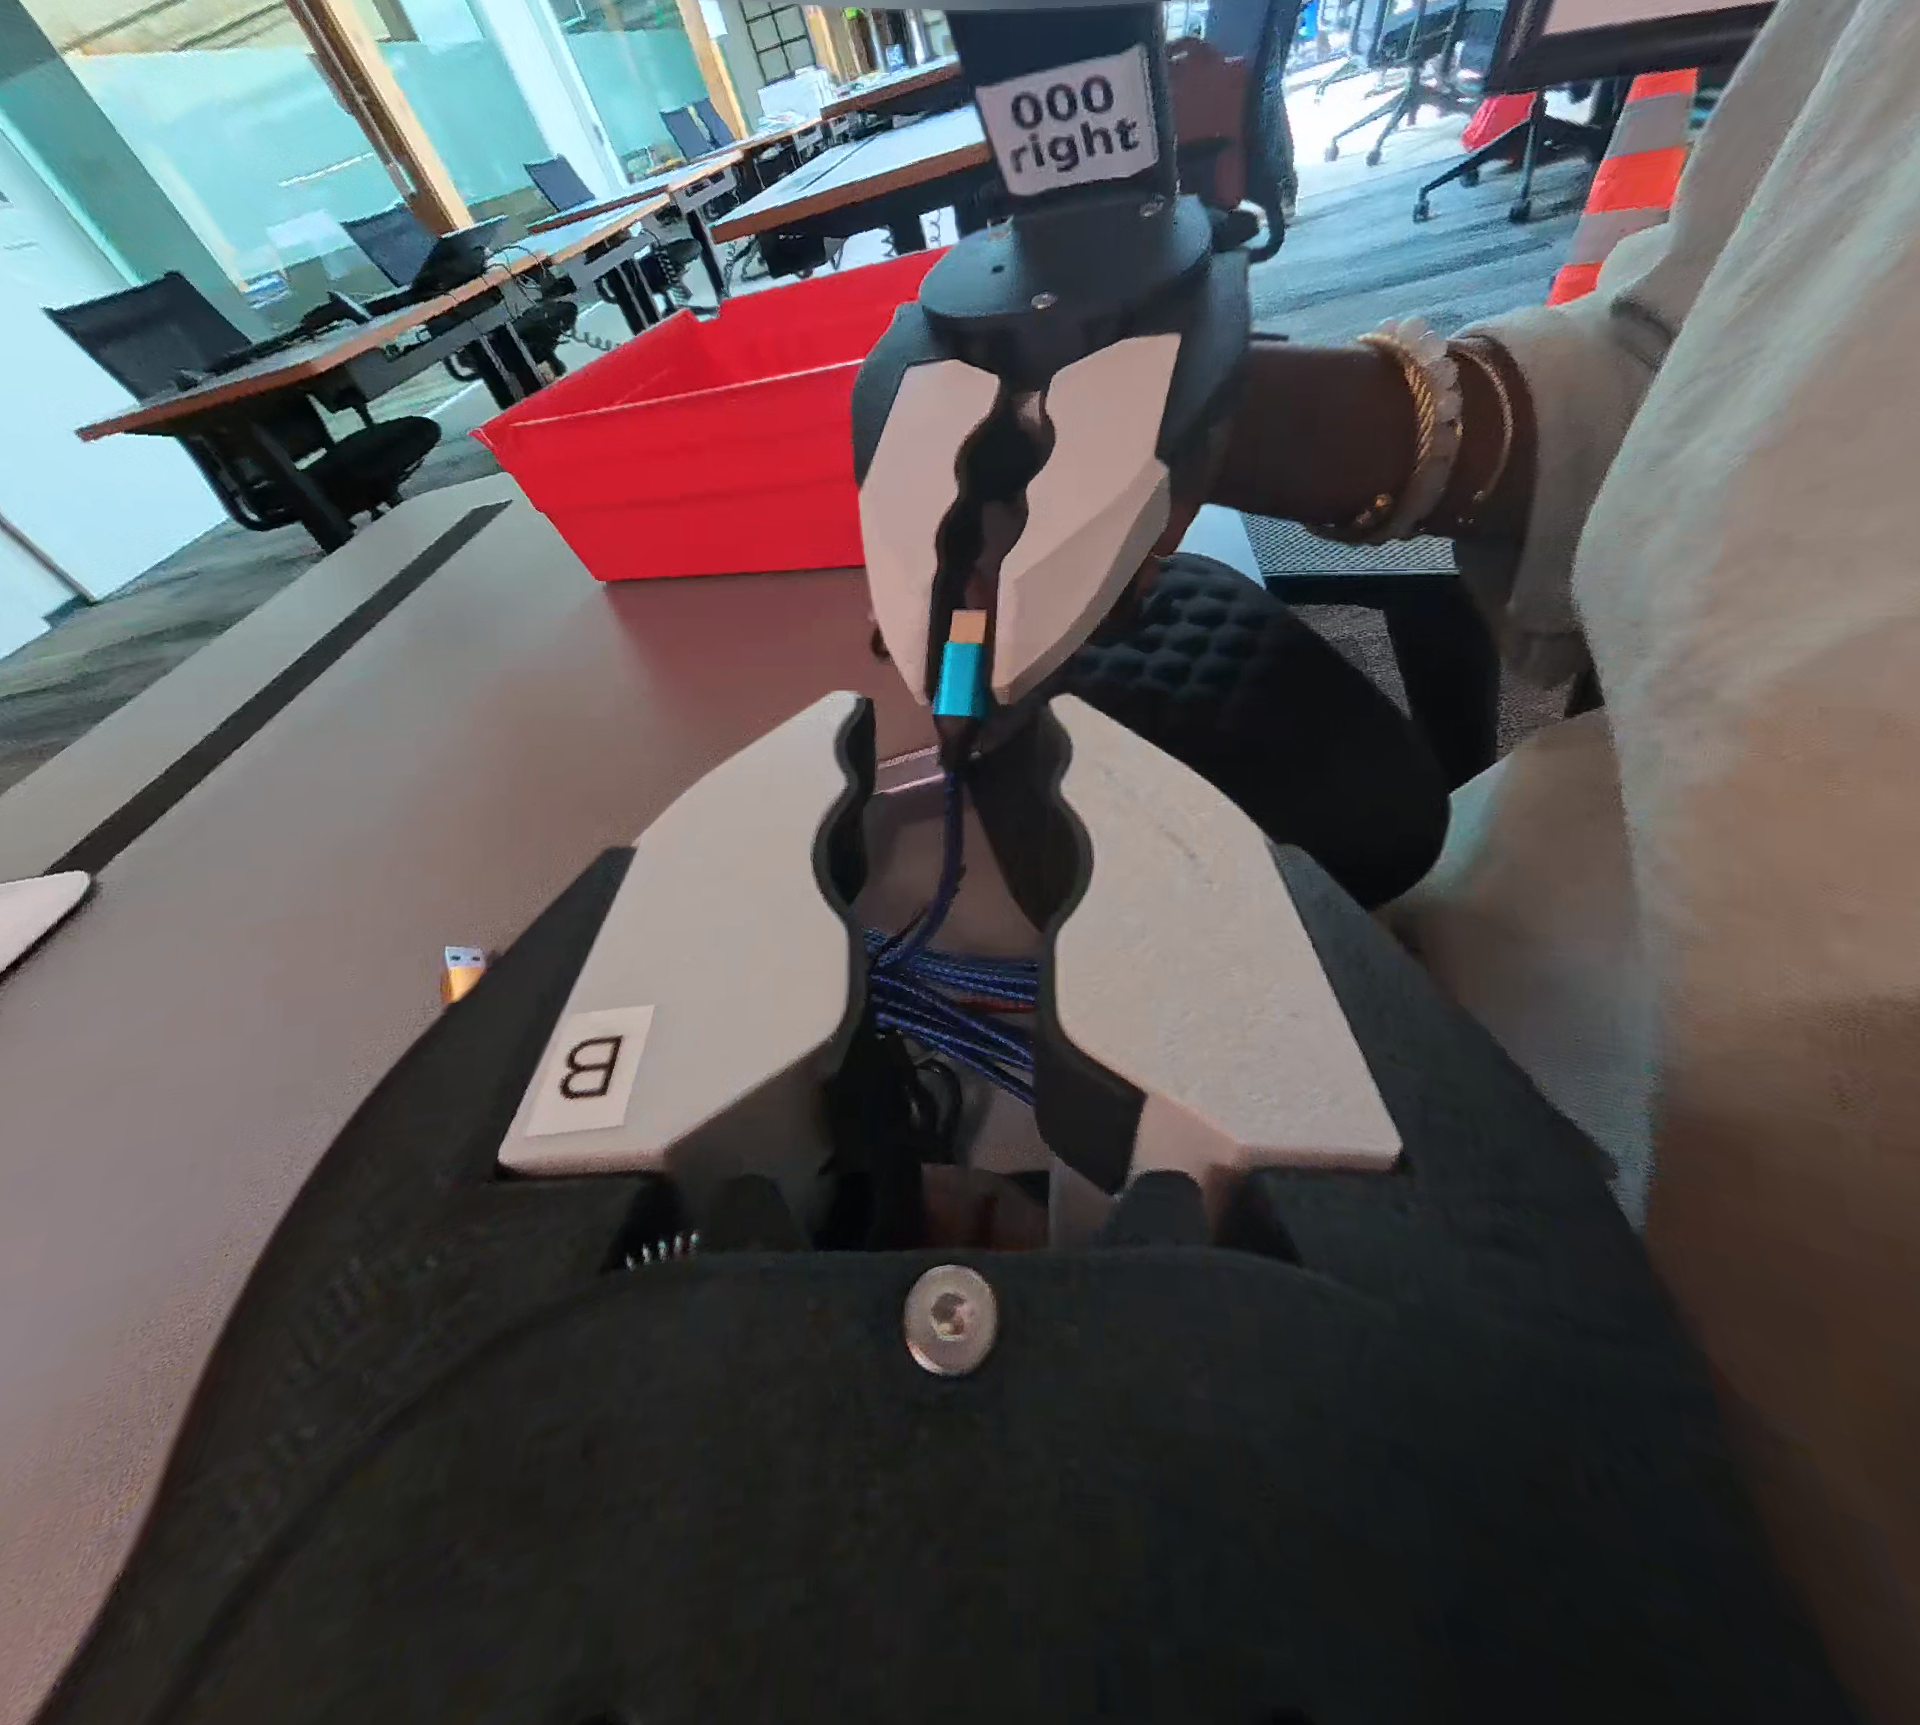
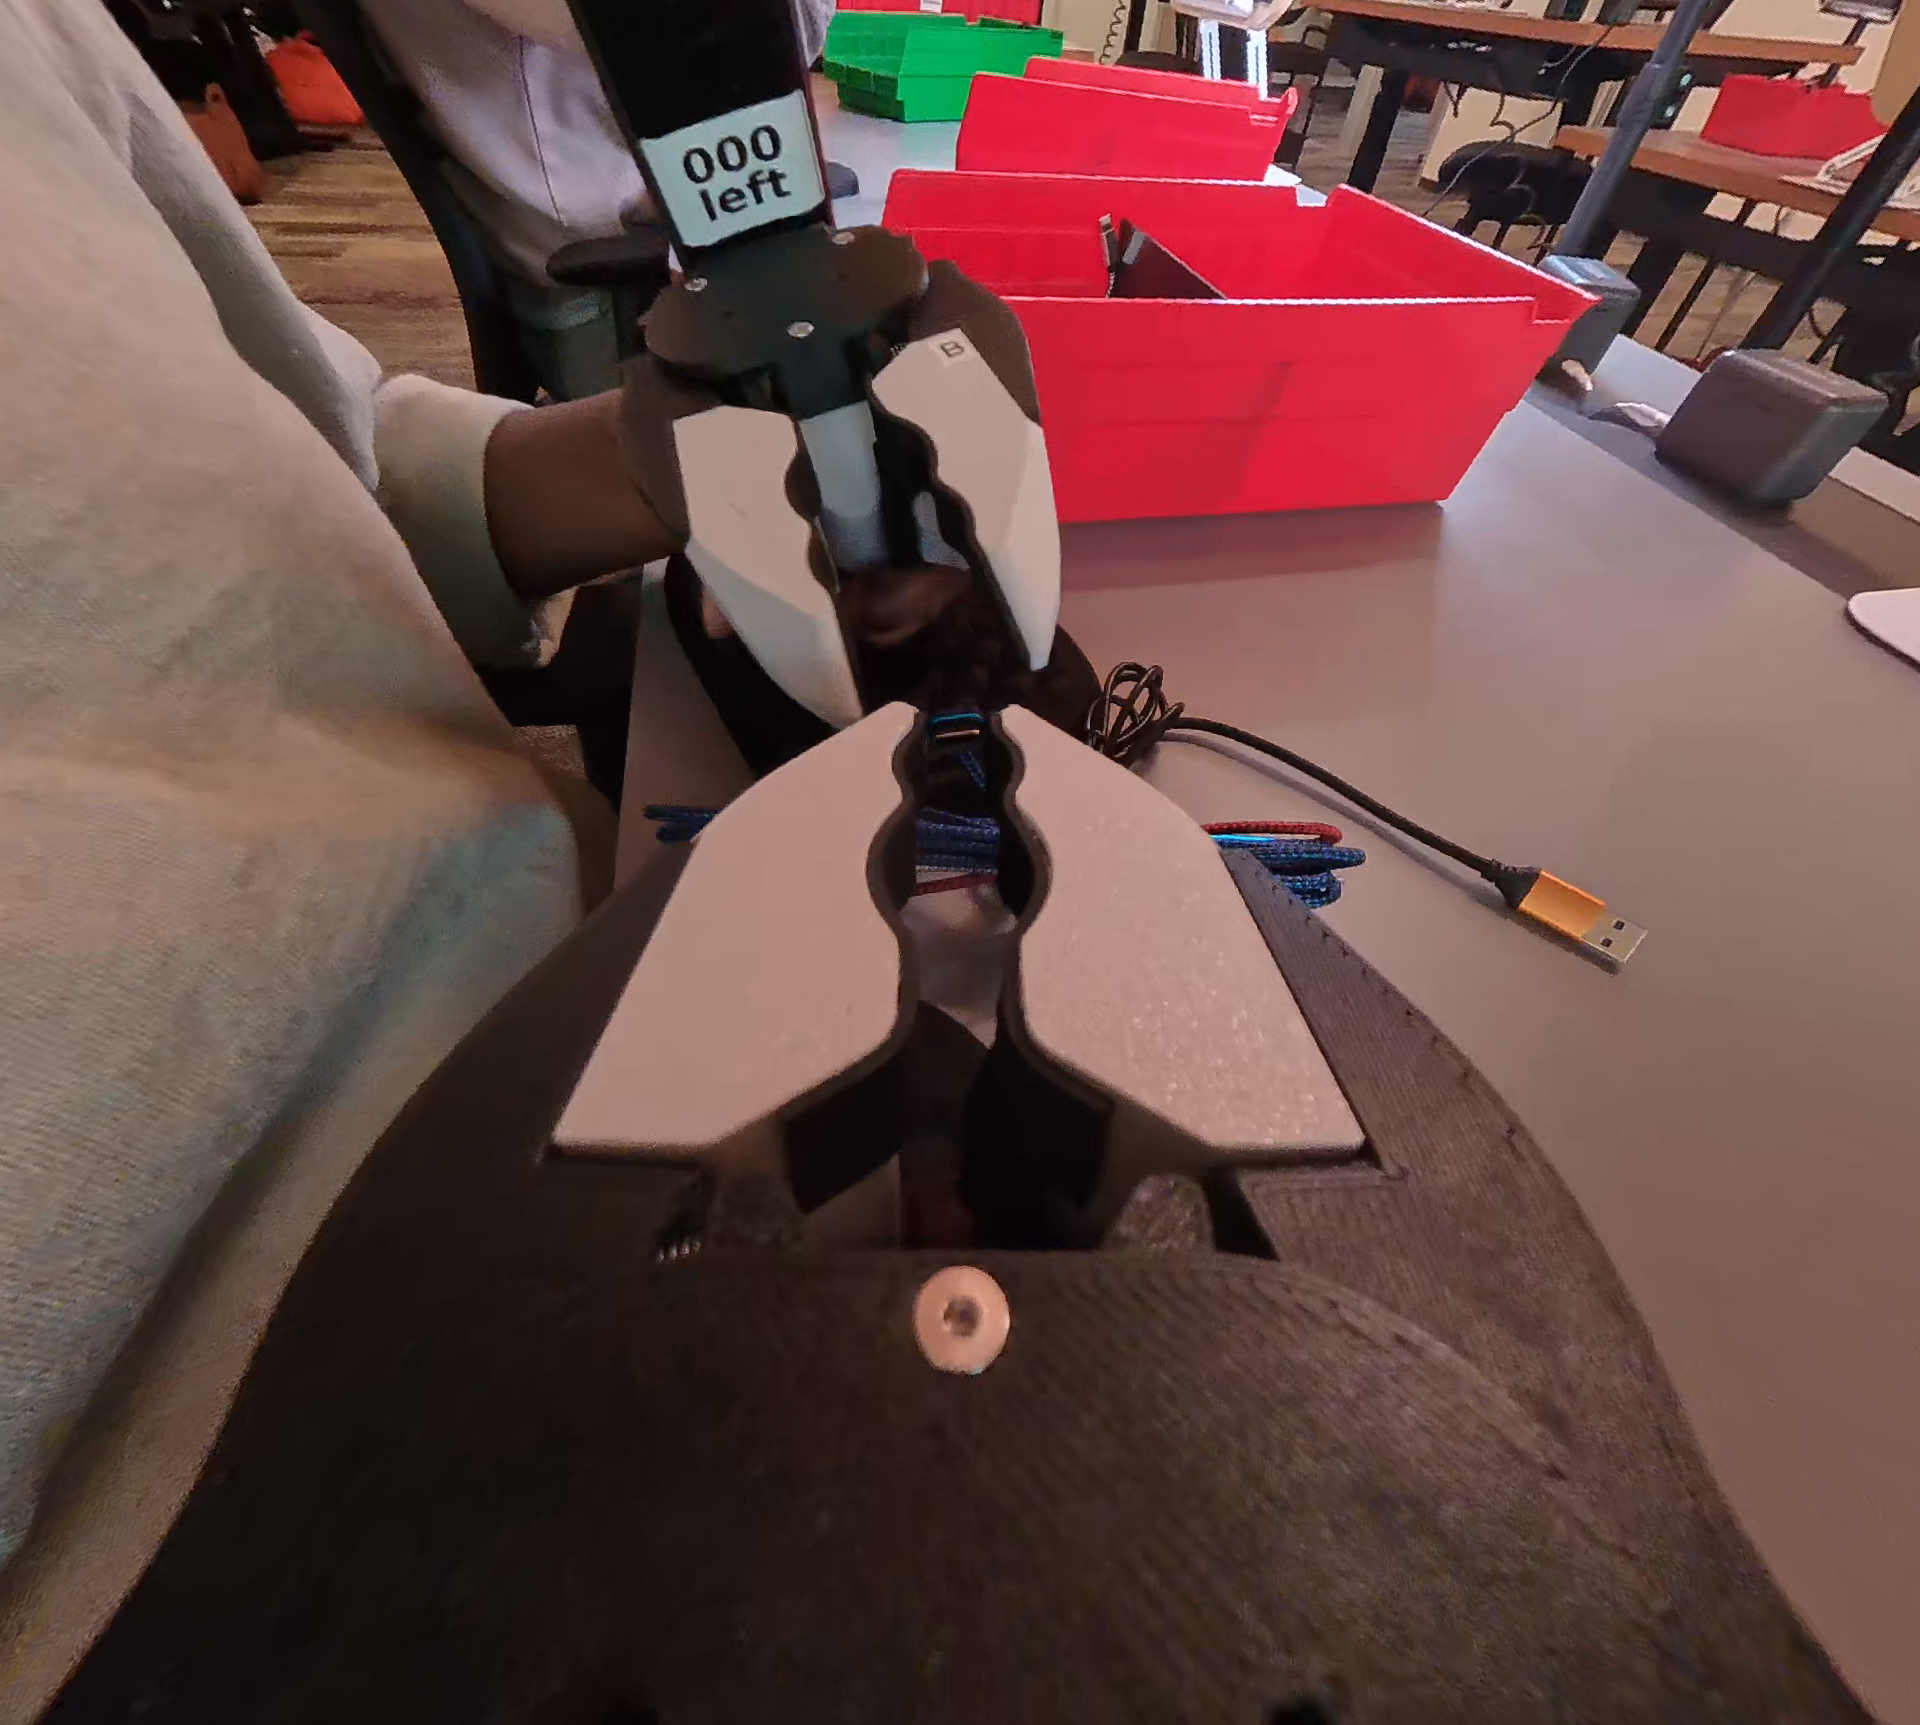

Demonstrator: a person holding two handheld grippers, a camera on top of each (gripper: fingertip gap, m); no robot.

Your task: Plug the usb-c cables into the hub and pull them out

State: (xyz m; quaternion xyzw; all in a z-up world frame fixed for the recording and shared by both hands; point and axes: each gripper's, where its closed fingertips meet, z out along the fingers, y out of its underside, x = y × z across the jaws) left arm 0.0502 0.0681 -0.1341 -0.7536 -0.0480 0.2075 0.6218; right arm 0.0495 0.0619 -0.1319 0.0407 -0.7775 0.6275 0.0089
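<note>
Two handheld grippers face each other tip to tip above a grey-brown table (image 2: 1455,636).

Right gripper (image 1: 961,667): jaws pinched together on a blue metal USB-C plug (image 1: 957,662). In the left wrist view the plug sits upright between the fingertips, its bare silver tip pointing up into the jaw gap and the blue braided cable (image 1: 951,854) dropping away below it. In the right wrist view the same plug (image 2: 954,727) shows as a thin blue edge right at the jaw tips of this gripper (image 2: 956,725).

Left gripper (image 2: 935,636): jaws clamped on a slim silver hub (image 2: 850,480) — it runs lengthwise between the two white fingers, lower end toward the tips. From the left wrist view its own jaws (image 1: 961,740) stand part-way apart around something pale; the hub itself is hard to make out there.

The plug is just short of the left gripper's tips; whether it touches the hub, cannot tell.

Below both jaw gaps lies a bundle of blue braided cable (image 1: 956,1000), with a red strand (image 2: 1273,832) showing to the right of the right gripper's fingers. Further right of those jaws, a black cable ends in an orange USB-A plug (image 2: 1569,912), lying flat on the table. Beyond the left gripper — a red bin (image 2: 1247,397). A person's sleeve (image 2: 208,636) fills the left side of that view.
</note>
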